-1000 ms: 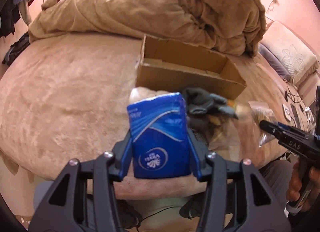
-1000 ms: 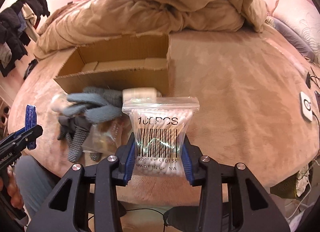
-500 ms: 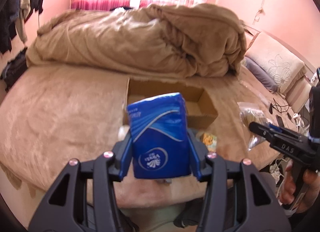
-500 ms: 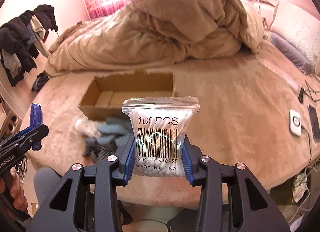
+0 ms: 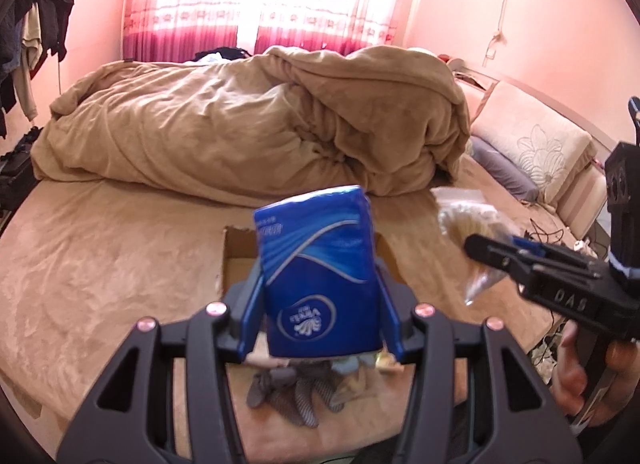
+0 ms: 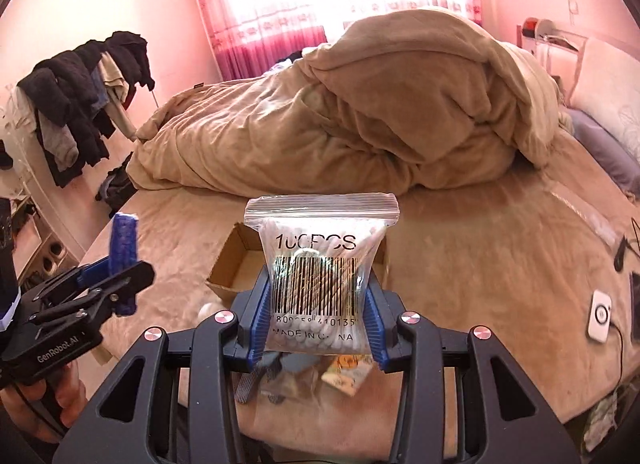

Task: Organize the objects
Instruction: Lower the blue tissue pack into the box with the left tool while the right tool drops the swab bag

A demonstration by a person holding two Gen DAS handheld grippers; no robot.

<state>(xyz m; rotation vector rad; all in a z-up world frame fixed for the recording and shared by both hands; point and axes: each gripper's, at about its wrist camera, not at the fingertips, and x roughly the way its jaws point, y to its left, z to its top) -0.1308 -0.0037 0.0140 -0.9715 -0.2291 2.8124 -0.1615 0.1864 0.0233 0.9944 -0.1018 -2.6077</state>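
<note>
My left gripper (image 5: 318,306) is shut on a blue tissue pack (image 5: 318,276), held upright above the bed. My right gripper (image 6: 316,312) is shut on a clear zip bag of cotton swabs (image 6: 320,272) with a barcode. The same bag (image 5: 474,232) and the right gripper's side show at the right of the left wrist view. An open cardboard box (image 5: 236,260) lies on the bed behind both held items, largely hidden by them. Grey gloves (image 5: 296,392) and a small yellow packet (image 6: 346,376) lie on the bed's near edge below the grippers.
A crumpled tan duvet (image 5: 256,128) fills the back of the bed. Pillows (image 5: 532,148) lie at the right. A white charger (image 6: 600,316) and cables rest on the bed's right side. Clothes (image 6: 80,104) hang at the left. A hand (image 5: 580,376) holds the right gripper.
Both grippers have risen with their items still gripped. The box and the gloves have slid lower and smaller in both views, and the window has come into sight.
</note>
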